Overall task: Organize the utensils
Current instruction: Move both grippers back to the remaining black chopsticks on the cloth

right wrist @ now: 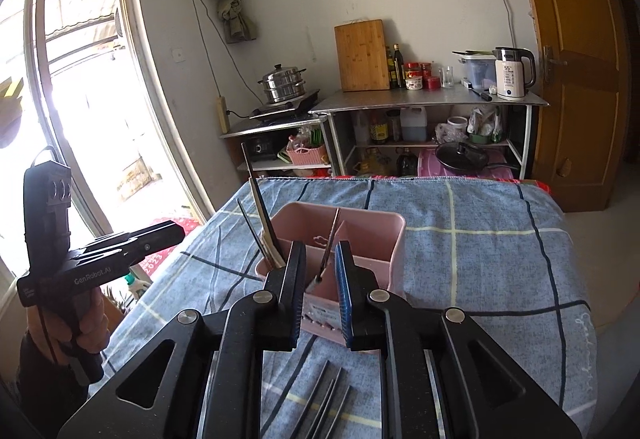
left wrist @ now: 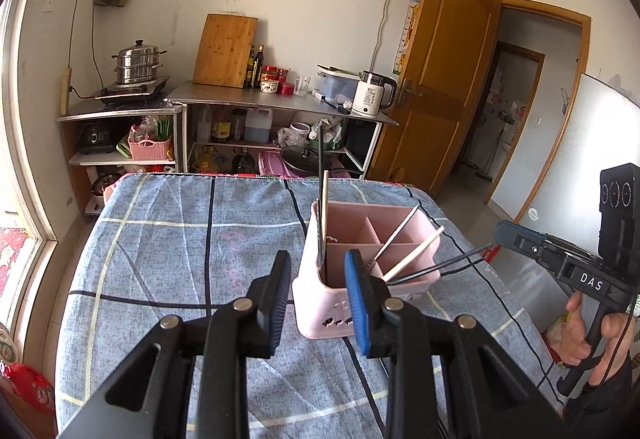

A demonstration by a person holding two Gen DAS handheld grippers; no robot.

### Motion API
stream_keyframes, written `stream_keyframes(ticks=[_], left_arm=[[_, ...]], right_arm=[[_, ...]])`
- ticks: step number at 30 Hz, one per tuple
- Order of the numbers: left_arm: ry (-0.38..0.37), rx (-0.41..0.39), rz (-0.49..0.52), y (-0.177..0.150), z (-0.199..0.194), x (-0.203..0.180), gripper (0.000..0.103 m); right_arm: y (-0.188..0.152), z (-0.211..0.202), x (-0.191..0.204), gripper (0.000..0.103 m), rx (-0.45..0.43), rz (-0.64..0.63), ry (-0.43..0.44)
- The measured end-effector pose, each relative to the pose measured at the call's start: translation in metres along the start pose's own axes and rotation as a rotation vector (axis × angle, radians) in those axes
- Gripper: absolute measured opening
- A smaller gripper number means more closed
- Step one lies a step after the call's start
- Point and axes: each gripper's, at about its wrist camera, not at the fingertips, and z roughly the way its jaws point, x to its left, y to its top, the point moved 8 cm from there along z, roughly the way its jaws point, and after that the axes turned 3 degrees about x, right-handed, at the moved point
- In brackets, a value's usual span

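Observation:
A pink divided utensil holder [left wrist: 320,303] [right wrist: 372,239] stands on the blue checked tablecloth [left wrist: 180,263]. It holds black and pale chopsticks [left wrist: 416,259] leaning right and upright utensils [left wrist: 323,215] at its left end. My left gripper [left wrist: 320,291] is open and empty just in front of the holder. My right gripper [right wrist: 318,283] is open just in front of the holder, with a thin utensil [right wrist: 330,247] leaning between its fingers. Several dark chopsticks [right wrist: 324,399] lie on the cloth below it.
Behind the table are metal shelves [left wrist: 280,107] with a steamer pot [left wrist: 138,65], cutting board [left wrist: 226,51], bottles and a kettle [left wrist: 374,95]. A wooden door [left wrist: 440,71] stands open at right, and a window [right wrist: 80,79] at left. The other handheld gripper [left wrist: 560,263] [right wrist: 100,255] shows in each view.

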Motion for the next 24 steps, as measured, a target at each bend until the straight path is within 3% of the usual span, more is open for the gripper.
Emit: stream_keyframes(ticks=[14, 24], left_arm=[[-0.029, -0.007, 0.010, -0.075, -0.048, -0.033, 0.032], [-0.052, 0.027, -0.012, -0.111, -0.047, -0.045, 0.034]], right_arm=[[-0.069, -0.062, 0.006, 0.015, -0.029, 0.003, 0.013], [-0.107, -0.065, 0.001, 0.015, 0.018, 0.034, 0.022]])
